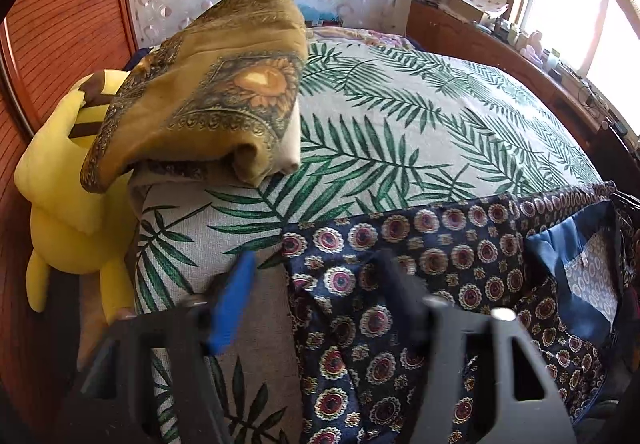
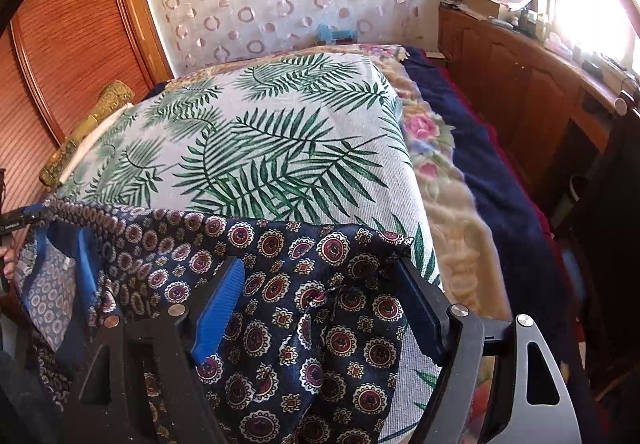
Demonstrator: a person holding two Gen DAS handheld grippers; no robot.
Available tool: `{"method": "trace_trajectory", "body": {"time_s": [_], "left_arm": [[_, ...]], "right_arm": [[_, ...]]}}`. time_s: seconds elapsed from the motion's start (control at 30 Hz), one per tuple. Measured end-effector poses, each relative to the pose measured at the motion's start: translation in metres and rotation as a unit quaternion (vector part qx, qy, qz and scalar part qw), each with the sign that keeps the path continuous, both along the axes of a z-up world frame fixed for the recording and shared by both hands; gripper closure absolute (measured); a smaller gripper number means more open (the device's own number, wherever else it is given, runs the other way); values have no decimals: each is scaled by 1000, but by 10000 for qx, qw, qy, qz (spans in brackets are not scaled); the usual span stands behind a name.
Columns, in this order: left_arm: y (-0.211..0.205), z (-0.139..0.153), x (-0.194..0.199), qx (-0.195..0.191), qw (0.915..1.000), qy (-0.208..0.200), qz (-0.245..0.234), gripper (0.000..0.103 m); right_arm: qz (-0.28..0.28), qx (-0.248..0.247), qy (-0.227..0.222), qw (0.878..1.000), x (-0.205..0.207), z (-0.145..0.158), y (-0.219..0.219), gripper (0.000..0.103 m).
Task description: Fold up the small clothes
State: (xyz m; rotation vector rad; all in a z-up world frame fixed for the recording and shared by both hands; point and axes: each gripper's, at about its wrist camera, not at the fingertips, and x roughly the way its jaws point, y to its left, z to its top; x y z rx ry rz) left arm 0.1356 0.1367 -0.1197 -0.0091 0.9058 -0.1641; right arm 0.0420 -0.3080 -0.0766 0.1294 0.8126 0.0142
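Note:
A dark navy garment (image 1: 400, 284) with round red-and-cream medallions lies at the near edge of a palm-leaf bedspread (image 1: 400, 116); its blue lining (image 1: 576, 256) shows at the right. My left gripper (image 1: 316, 268) is open, one finger off the cloth's left edge, one over it. In the right wrist view the same garment (image 2: 304, 308) lies between the fingers of my open right gripper (image 2: 320, 276). The left gripper (image 2: 16, 222) shows at the cloth's far left corner there.
A folded mustard patterned cloth (image 1: 208, 92) sits on the bed's left side beside a yellow plush toy (image 1: 64, 196). A wooden wardrobe (image 2: 60, 56) stands left. A floral blanket (image 2: 436, 180) and wooden cabinets (image 2: 520, 84) lie right, under the window.

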Motion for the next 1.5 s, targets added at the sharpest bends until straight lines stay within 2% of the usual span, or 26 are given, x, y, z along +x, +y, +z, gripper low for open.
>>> {"method": "trace_trajectory", "body": {"time_s": [0.03,0.3,0.47,0.73,0.83,0.87,0.9,0.97,1.07,1.17,1.27,1.37,1.5], "left_arm": [[-1,0,0,-1,10000,7,-33,59],[-1,0,1,37,10000,-12,-36,59],[-1,0,2,28,10000,-18,-37,59],[-4,-1,2,102,9999,-1,-44,59],[-7,-1,1,133,9999,-20,-47,61],[-8,0,1,129,9999,-29,-70,71],[-9,0,0,66,9999,-28,-118,75],[-12,1,-2,22,9998,-12,-173,92],[-15,6,-8,19,9997,-110,-212,96],[-16,26,-22,-206,9987,-421,-212,97],[-14,62,-41,-438,9947,-907,-195,97],[-13,101,-59,-477,9883,-1436,-187,97],[-12,157,-75,-534,9757,-2116,-182,97]], "right_arm": [[-17,-55,15,10000,1,-1,0,25],[-324,-336,-242,9986,-2,12,-9,25],[-226,-370,-40,9991,7,2,-7,25],[-8,-369,-12,9993,10,-4,-1,26],[72,-516,-42,9986,6,-3,2,54],[128,-510,-50,9986,5,-3,3,73],[211,-456,-47,9987,4,-2,4,84],[341,-401,-43,9986,2,-1,6,91],[383,-477,-114,9981,-3,3,10,96],[299,-501,-438,9973,-15,19,12,97],[248,-539,-860,9945,-31,49,13,97],[268,-676,-1272,9892,-47,82,19,97],[303,-815,-1834,9792,-66,132,24,98]]}}
